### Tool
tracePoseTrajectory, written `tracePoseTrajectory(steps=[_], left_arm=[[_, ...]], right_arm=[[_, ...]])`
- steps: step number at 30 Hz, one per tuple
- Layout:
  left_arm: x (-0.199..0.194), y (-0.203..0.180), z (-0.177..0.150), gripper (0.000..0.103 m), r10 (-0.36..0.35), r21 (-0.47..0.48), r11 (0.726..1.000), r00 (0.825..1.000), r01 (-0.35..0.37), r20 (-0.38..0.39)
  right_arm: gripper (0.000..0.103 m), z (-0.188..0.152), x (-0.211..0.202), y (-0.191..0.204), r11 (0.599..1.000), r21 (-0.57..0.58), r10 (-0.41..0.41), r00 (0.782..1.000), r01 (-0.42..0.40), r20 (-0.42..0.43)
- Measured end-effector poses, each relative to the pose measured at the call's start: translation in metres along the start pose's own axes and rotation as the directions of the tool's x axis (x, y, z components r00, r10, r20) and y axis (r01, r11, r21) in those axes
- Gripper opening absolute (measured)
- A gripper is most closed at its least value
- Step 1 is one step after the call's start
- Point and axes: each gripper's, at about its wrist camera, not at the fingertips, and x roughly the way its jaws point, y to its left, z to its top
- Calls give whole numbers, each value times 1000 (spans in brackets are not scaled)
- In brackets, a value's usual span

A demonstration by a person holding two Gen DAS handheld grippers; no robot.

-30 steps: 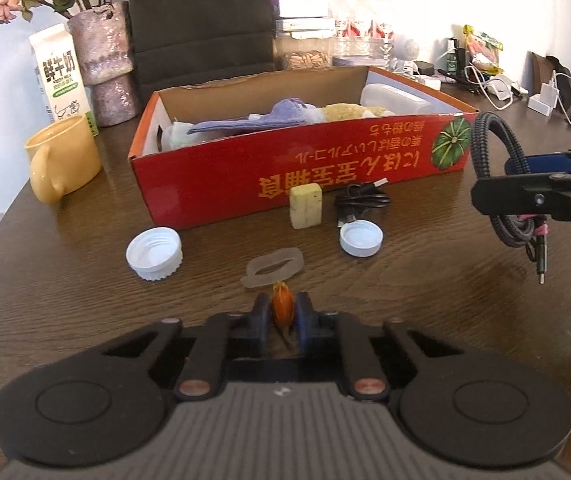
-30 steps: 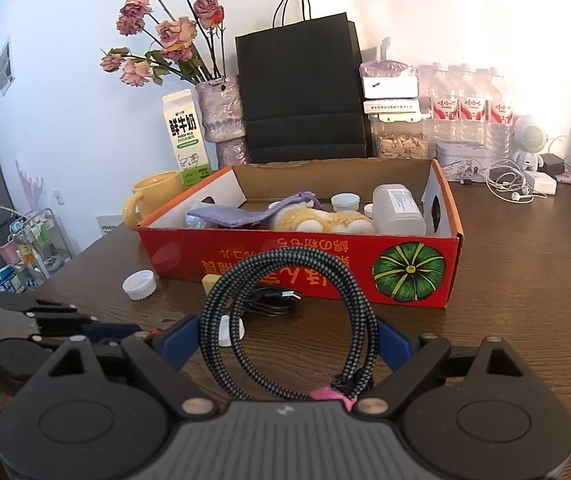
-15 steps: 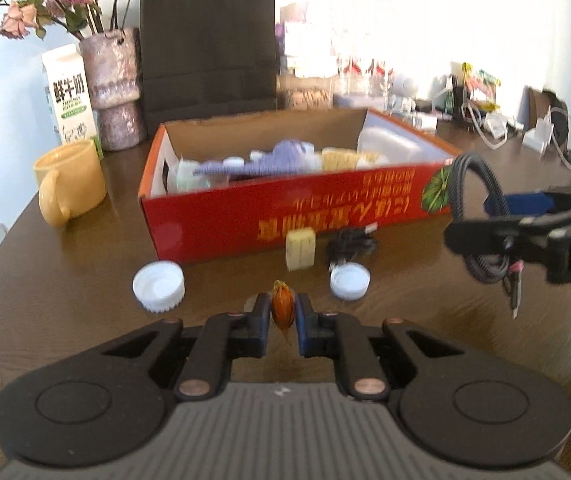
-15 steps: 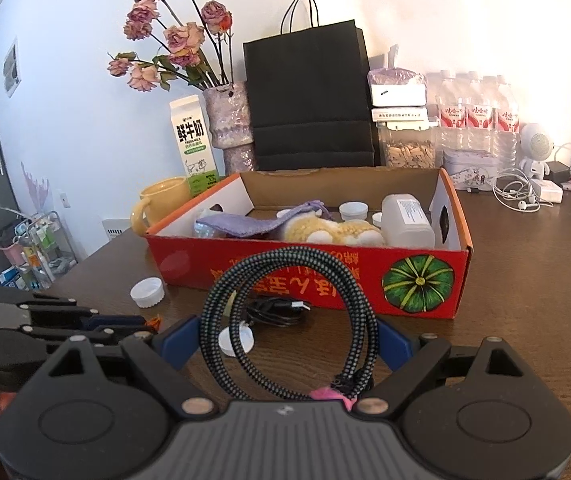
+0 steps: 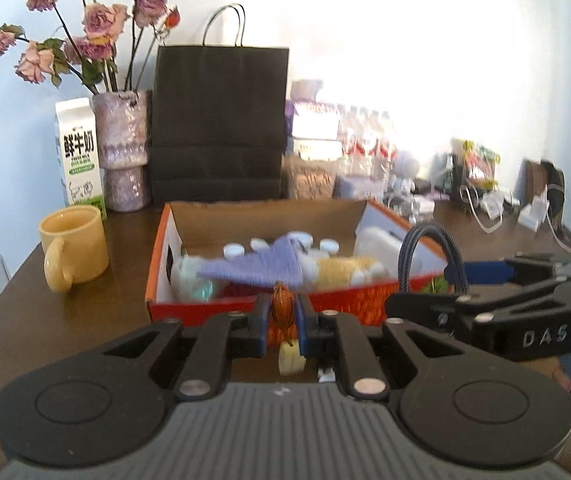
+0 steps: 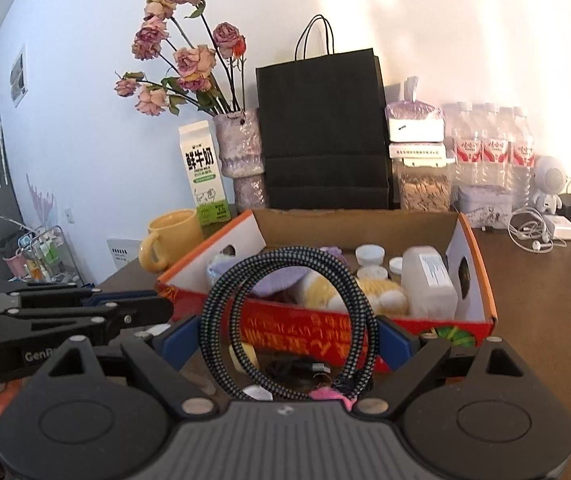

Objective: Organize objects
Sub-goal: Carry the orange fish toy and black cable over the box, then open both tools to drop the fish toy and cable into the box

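The left gripper (image 5: 283, 320) pinches a small orange-brown oval object (image 5: 282, 307), its 2 blue pads pressed onto either side. The piece looks light, hard and glossy, so it may slip; the present hold across its narrow middle seems the safest place, and gentle pressure should be enough. What it is exactly I cannot tell: it is small and blurred.

The right gripper (image 6: 285, 344) holds a coiled braided cable (image 6: 285, 320), black flecked with blue-grey, wound in about 2 loops and bound at 6 o'clock by a pink tie (image 6: 331, 394). The blue pads sit against the coil at 3 and 9 o'clock, spread wide to span it. The cable is light and springy; squeezed too hard the loop would buckle, and loosely held it could sag or unwind, so gripping near the tie would be steadier.

Both loads hang above the wooden table (image 6: 545, 300), just in front of the red cardboard box (image 6: 365, 328), which lies at 12 o'clock from each gripper. Inside it are a purple cloth (image 5: 261, 268), a yellow plush toy (image 6: 365, 294), a white plastic bottle (image 6: 425, 280) and several white caps (image 5: 233, 249). A yellow mug (image 5: 75, 246) stands at 10 o'clock from the left gripper.
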Motion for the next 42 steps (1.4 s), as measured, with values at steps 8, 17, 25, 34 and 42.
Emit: tracePoseTrajectory(steps=[8, 17, 25, 34, 42], left_arm=[[15, 8, 27, 14, 2, -41, 999, 998, 1, 59], [53, 17, 56, 14, 8, -94, 996, 994, 3, 112], [94, 30, 75, 14, 55, -118, 992, 992, -41, 114], [121, 38, 69, 14, 74, -118, 991, 995, -66, 62], [130, 42, 62, 93, 142, -110, 984, 989, -137, 33]], right_arm=[[91, 27, 20, -3, 1000, 16, -13, 1000, 13, 22], [91, 57, 52, -19, 996, 67, -63, 996, 59, 61], [91, 79, 95, -40, 990, 103, -101, 994, 96, 49], [92, 80, 130, -58, 989, 105, -108, 994, 108, 0], [103, 73, 140, -70, 979, 127, -157, 986, 162, -47]])
